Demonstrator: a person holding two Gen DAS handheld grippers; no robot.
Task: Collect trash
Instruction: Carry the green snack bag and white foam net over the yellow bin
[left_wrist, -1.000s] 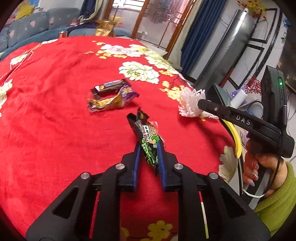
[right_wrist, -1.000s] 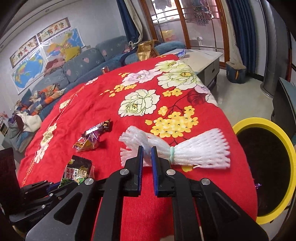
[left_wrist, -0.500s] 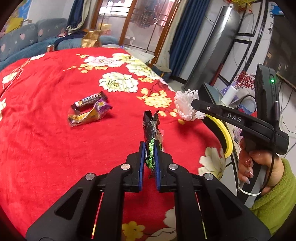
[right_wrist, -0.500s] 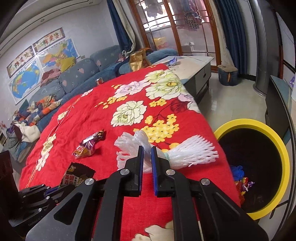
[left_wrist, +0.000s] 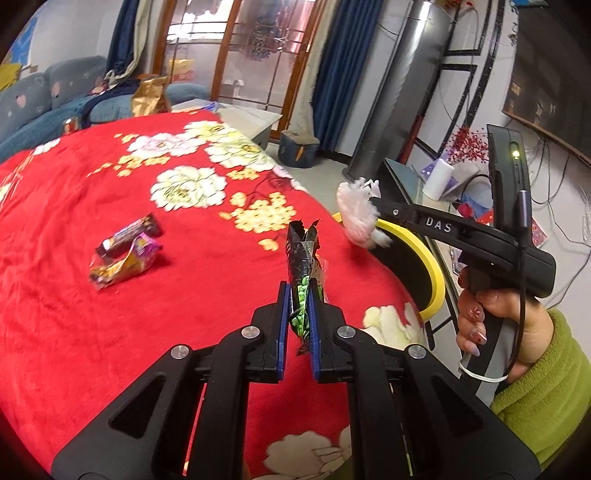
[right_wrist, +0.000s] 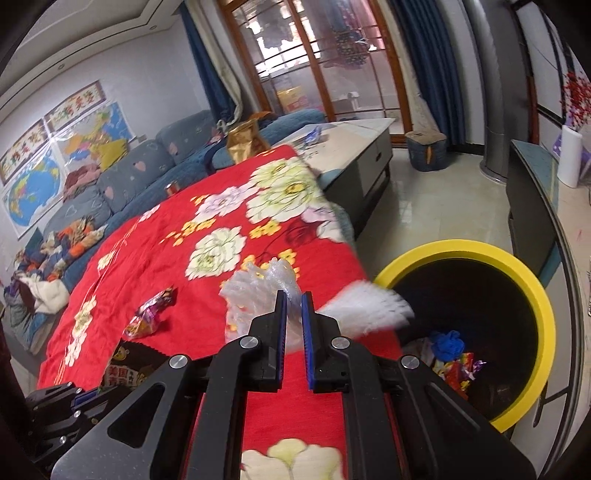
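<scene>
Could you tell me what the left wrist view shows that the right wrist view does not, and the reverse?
Only the left wrist view shows the person's right hand on its handle and the left claw shut on the green snack wrapper.

Only the right wrist view shows the inside of the yellow-rimmed bin, with coloured trash at its bottom, and the wall maps.

Both show the red floral blanket, the purple and gold wrappers lying on it, and the white foam net held in the right claw.

A red floral blanket (right_wrist: 155, 266) lies before a blue sofa (right_wrist: 122, 177), wall maps (right_wrist: 33, 184) and a paper-towel roll (right_wrist: 569, 155).
</scene>
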